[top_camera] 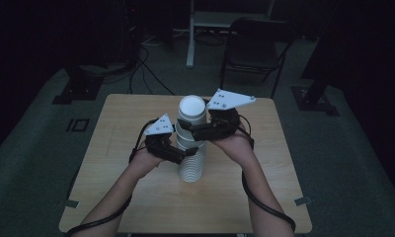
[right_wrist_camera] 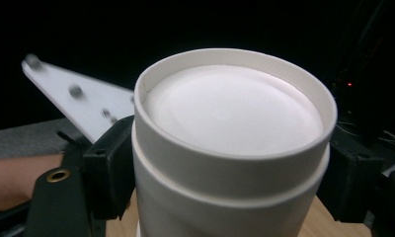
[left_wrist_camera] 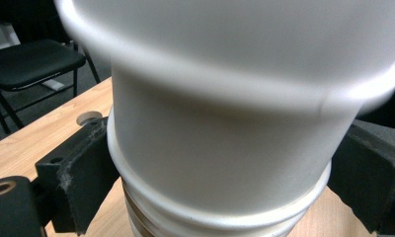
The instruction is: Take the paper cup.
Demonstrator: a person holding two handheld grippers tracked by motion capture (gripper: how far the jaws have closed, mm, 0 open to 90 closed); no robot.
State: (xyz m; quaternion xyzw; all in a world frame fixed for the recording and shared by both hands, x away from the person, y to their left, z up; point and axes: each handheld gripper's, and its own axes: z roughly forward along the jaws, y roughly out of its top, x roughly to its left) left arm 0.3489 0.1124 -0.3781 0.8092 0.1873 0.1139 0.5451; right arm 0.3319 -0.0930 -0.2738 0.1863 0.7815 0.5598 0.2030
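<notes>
A tall stack of white paper cups (top_camera: pixel 190 168) stands upside down on the wooden table (top_camera: pixel 136 197). My left gripper (top_camera: pixel 181 154) is shut on the stack's middle, and its jaws press both sides of a cup (left_wrist_camera: pixel 225 148). Higher up, my right gripper (top_camera: pixel 191 132) is shut on the top cups (top_camera: pixel 191 112), which lean slightly off the stack's line. In the right gripper view the uppermost cup's flat base (right_wrist_camera: pixel 230 108) faces the camera between the jaws. The left gripper's grey plate (right_wrist_camera: pixel 82 103) lies behind it.
A black folding chair (top_camera: pixel 257 47) and a white desk leg (top_camera: pixel 190 34) stand on the floor beyond the table's far edge. Cables (top_camera: pixel 141 69) trail across the floor at the far left. Both forearms come in over the table's near half.
</notes>
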